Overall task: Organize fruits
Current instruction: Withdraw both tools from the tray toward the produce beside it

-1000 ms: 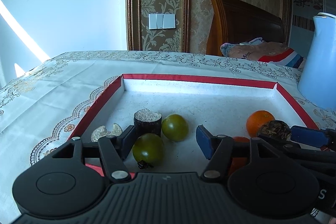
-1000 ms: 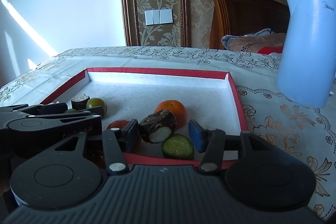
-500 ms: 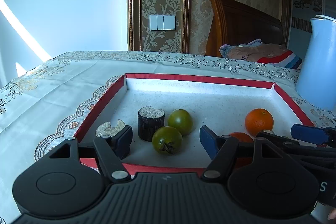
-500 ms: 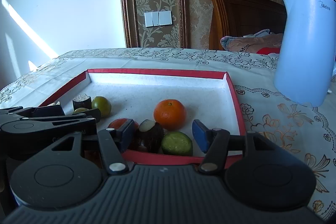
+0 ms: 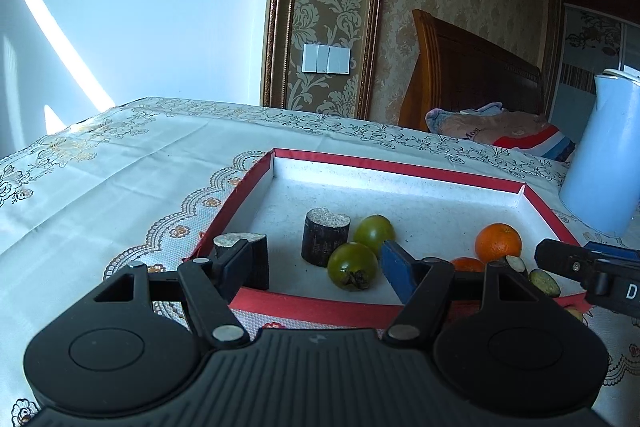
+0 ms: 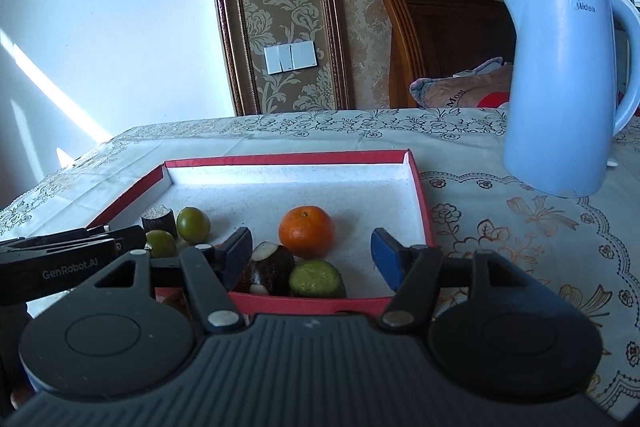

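Clearly, both grippers hover just short of the near rim of the red-edged tray point(image 5: 316, 307), each with its jaws spread wide and holding nothing. The left gripper point(image 5: 320, 269) faces the tray's left half; the nearer green tomato point(image 5: 352, 265) lies straight ahead between its fingers, just inside that rim, stem end turned toward the camera, so it seems the likeliest next pick for this side. A second green tomato point(image 5: 375, 231) sits touching or nearly touching it behind, beside an upright dark cane stub point(image 5: 325, 236). Another dark stub point(image 5: 244, 259) stands at the tray's near-left corner, partly hidden by the left finger.

The right gripper point(image 6: 312, 259) faces the tray's right half. A green cut piece point(image 6: 317, 279) and a dark purple piece with white flesh point(image 6: 269, 269) lie side by side against the near rim between its fingers, with the orange point(image 6: 306, 231) just behind them. A reddish fruit point(image 5: 467, 264) peeks out left of the orange; whether it touches cannot be told. The tray's far half holds nothing visible. A blue kettle point(image 6: 560, 87) stands on the tablecloth point(image 5: 100, 187), well right of the tray.
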